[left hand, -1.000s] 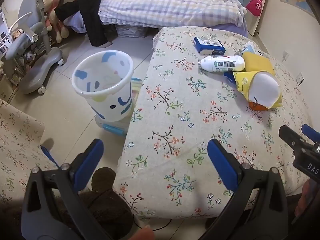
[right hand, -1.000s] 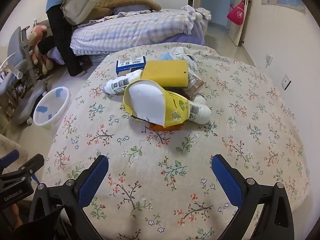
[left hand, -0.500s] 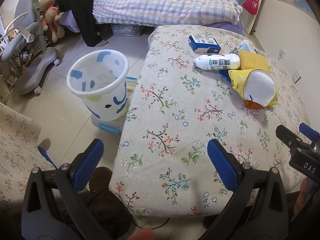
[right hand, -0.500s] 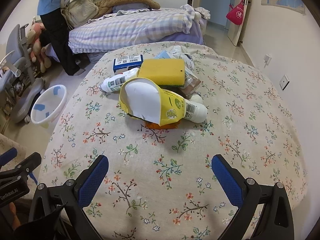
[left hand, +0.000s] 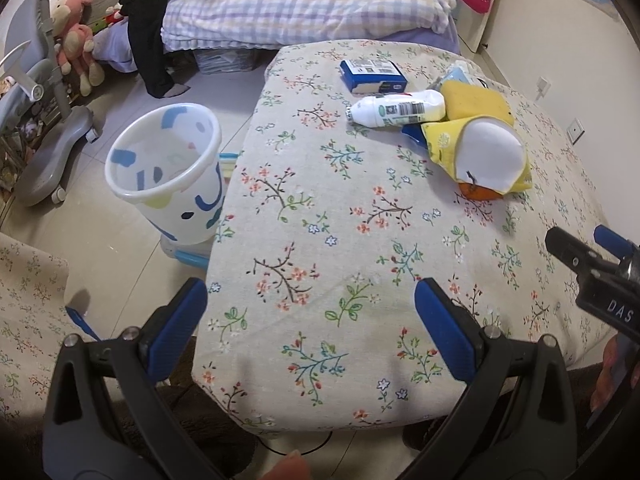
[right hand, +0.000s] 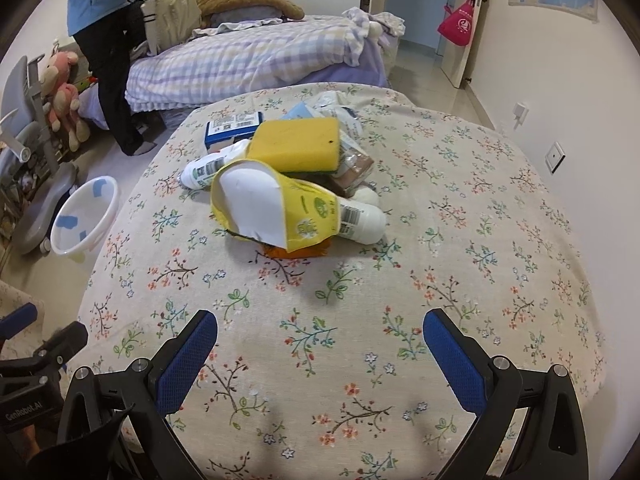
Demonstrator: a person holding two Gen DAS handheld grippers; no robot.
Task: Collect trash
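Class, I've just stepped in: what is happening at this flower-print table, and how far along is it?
A person holds a claw in each hand over the flower-print tablecloth. The left claw and right claw are both open and empty. The trash sits untouched in a pile: a yellow torn paper carton, a yellow sponge, white plastic bottles and a blue box. The white patterned plastic bin stands on the floor beside the table.

light: even, soft indoor, moderately bright | shadows: faint, diffuse under the trash pile (right hand: 288,184) | glare: none | focus: sharp centre | edges: strong fisheye bending, dark vignette in corners
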